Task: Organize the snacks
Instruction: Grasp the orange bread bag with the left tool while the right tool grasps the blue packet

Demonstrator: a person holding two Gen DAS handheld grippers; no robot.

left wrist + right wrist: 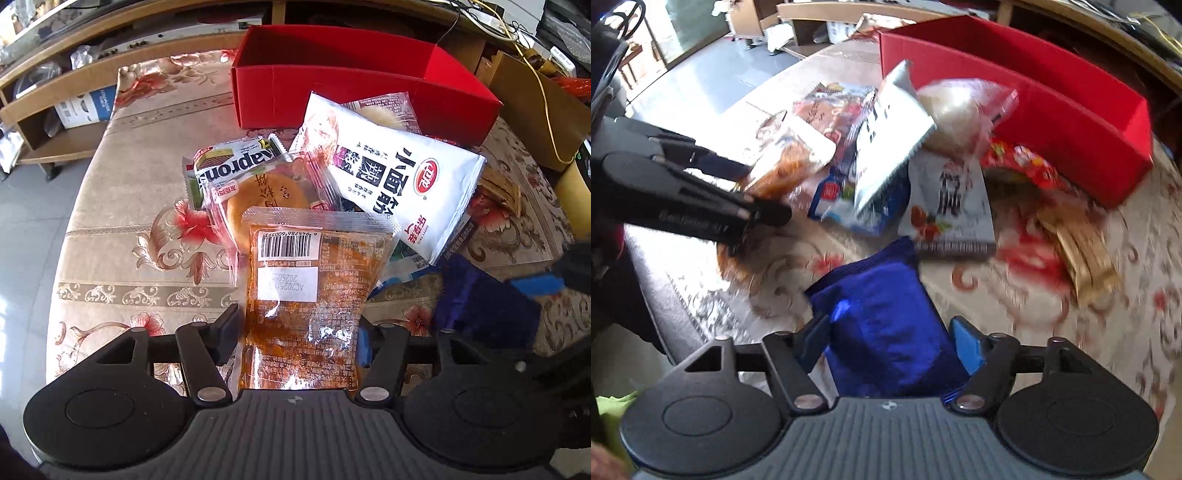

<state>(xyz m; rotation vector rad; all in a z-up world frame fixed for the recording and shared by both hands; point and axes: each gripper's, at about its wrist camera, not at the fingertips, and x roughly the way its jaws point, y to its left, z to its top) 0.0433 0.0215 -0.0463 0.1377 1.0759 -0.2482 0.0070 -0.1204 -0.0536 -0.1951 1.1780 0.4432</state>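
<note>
My left gripper [297, 332] is shut on an orange-brown snack packet [306, 295] with a barcode, held above the table in front of the snack pile. My right gripper [890, 339] is shut on a shiny blue packet [886, 321]; it also shows in the left wrist view [484, 306]. The left gripper [768, 218] with its orange packet [786, 166] appears at the left of the right wrist view. The pile holds a white packet [399, 177], a round cake packet [269, 192] and a green wafer packet [229, 166]. An open red box [351, 88] stands behind the pile.
A floral tablecloth [129, 236] covers the table. A gold packet [1082, 251], a red packet [1023, 162] and a white packet with fruit print [949, 206] lie near the red box [1052, 110]. Wooden shelves [55, 92] stand beyond the far left edge.
</note>
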